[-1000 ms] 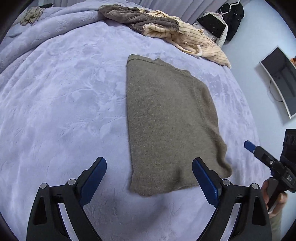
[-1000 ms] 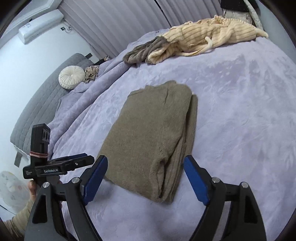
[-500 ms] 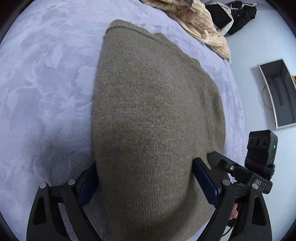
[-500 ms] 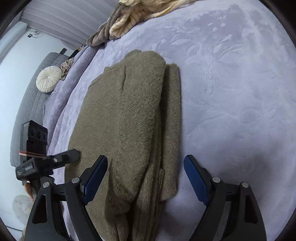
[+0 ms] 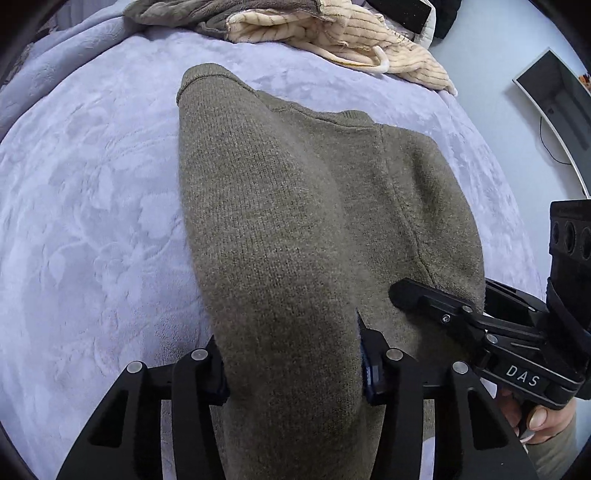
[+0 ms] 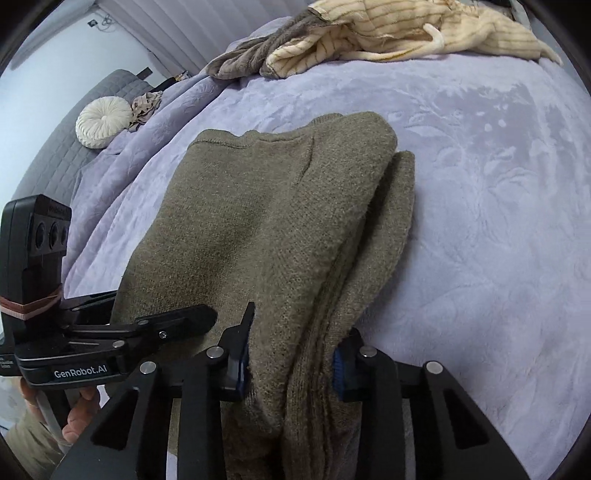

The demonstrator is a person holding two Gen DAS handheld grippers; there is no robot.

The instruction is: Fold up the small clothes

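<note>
A folded olive-brown knit sweater (image 5: 295, 206) lies lengthwise on the lilac bedspread (image 5: 92, 206). My left gripper (image 5: 291, 369) is shut on the sweater's near left corner, and the cloth bulges up between its blue pads. My right gripper (image 6: 291, 365) is shut on the sweater (image 6: 258, 229) at its near right corner, over the stacked fold layers. Each gripper shows in the other's view: the right one at lower right (image 5: 461, 317), the left one at lower left (image 6: 147, 328). The near hem is hidden under the fingers.
A heap of cream striped and grey-brown clothes (image 5: 332, 33) lies at the far edge of the bed, also in the right wrist view (image 6: 388, 33). A round white cushion (image 6: 103, 122) sits by the grey headboard. A monitor (image 5: 557, 107) stands off the bed's right side.
Both grippers came down onto the sweater's near end and closed from wide open onto its two near corners. The near edge is now bunched and lifted.
</note>
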